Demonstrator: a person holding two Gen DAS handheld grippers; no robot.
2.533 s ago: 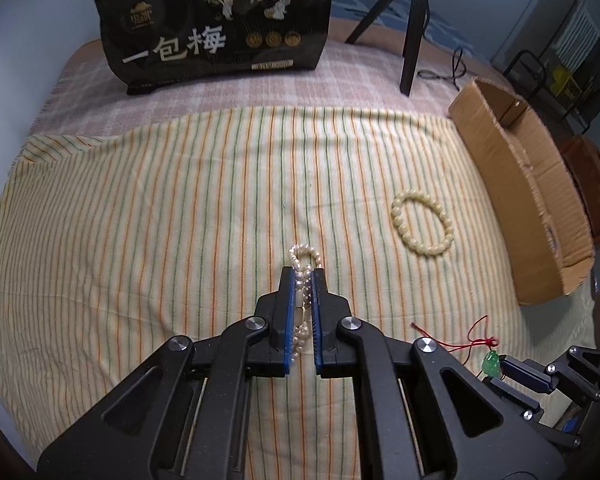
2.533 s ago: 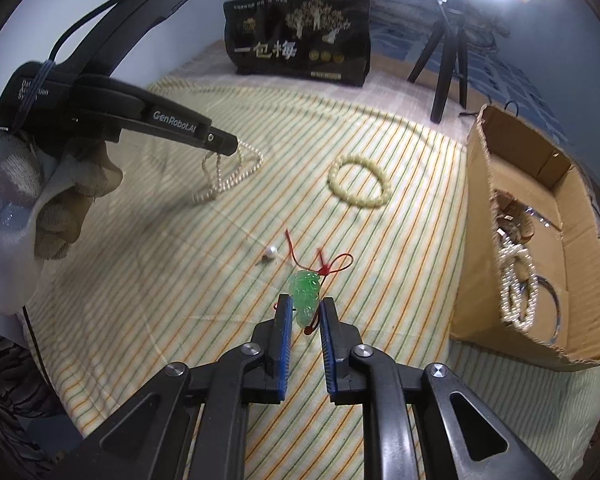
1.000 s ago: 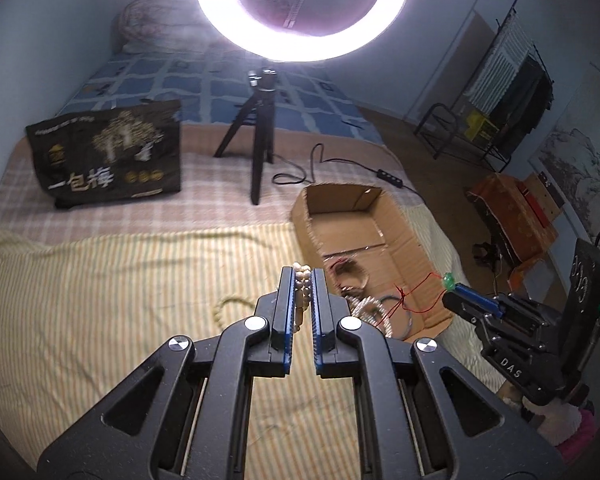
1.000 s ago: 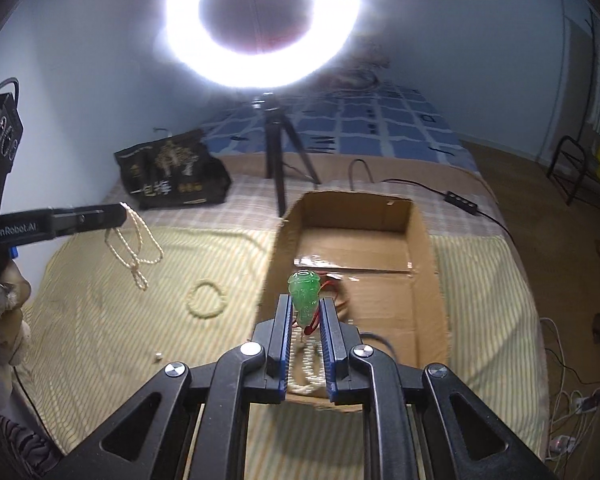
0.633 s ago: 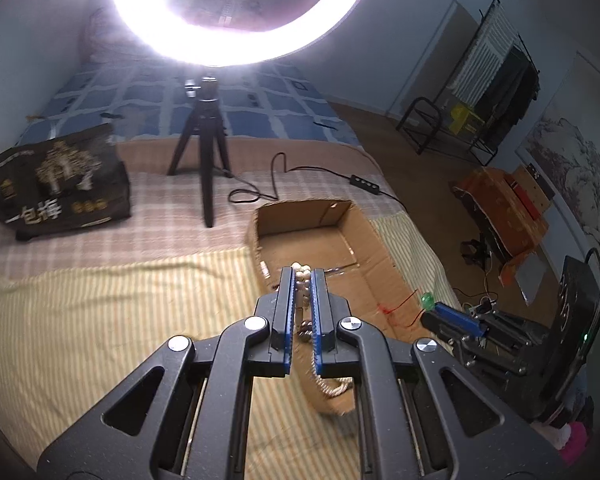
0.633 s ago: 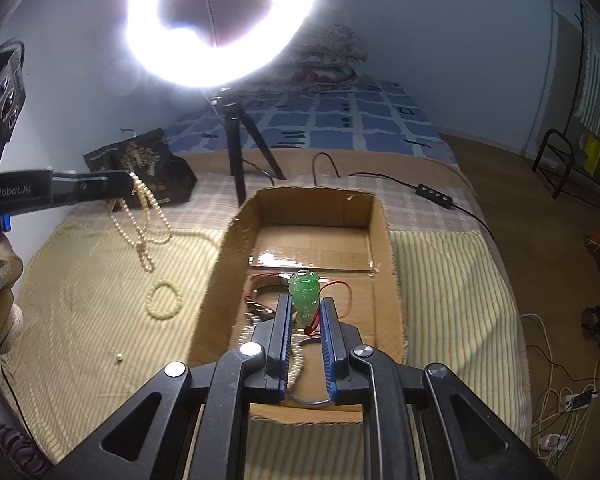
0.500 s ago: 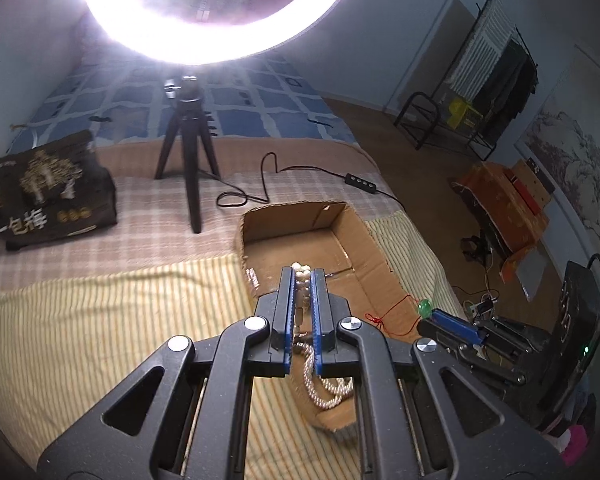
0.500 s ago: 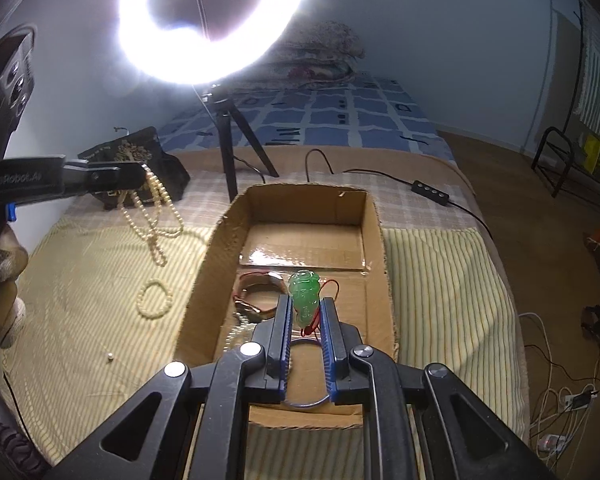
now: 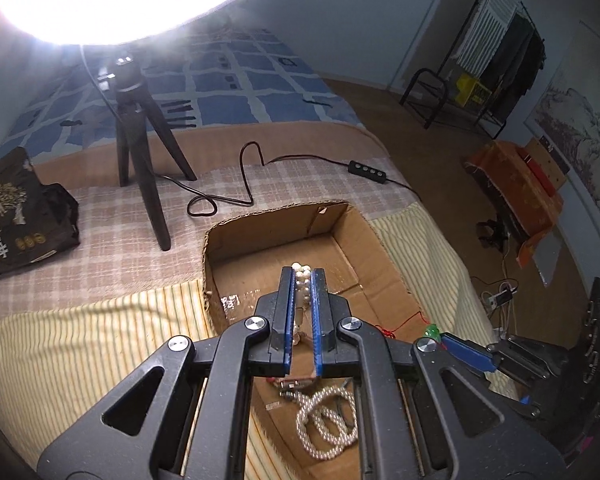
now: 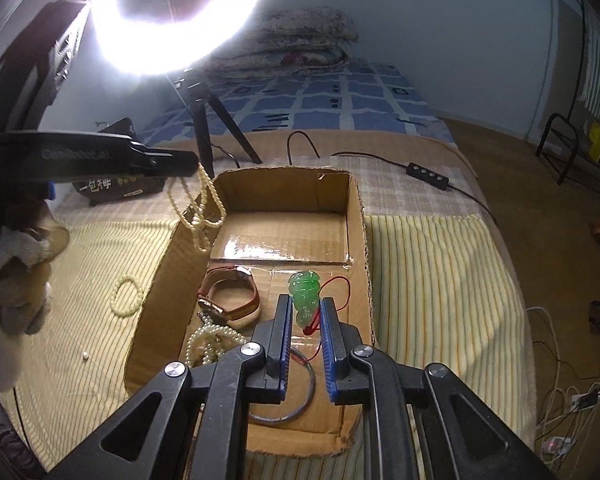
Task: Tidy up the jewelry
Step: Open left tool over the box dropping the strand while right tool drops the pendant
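My left gripper (image 9: 302, 272) is shut on a pearl necklace (image 9: 302, 284) and holds it above the open cardboard box (image 9: 384, 248). In the right wrist view the necklace (image 10: 198, 216) hangs in loops over the box's left wall (image 10: 160, 280), under the left gripper (image 10: 194, 160). My right gripper (image 10: 305, 304) is shut on a green jade pendant (image 10: 304, 294) with a red cord (image 10: 340, 280), above the box floor. The box holds a watch (image 10: 232, 300), a pearl strand (image 10: 210, 340) and a thin bangle (image 10: 296, 396).
A cream bead bracelet (image 10: 126, 294) and one loose bead (image 10: 85, 355) lie on the striped cloth (image 10: 84, 264) left of the box. A ring light on a black tripod (image 9: 140, 148), its cable and switch (image 9: 366, 168), and a black bag (image 9: 16, 220) stand behind the box.
Both grippers lifted their jewelry off the cloth and carried it to the box. The left gripper with the necklace has moved right, over the box's left wall. The right gripper has sunk toward the box floor.
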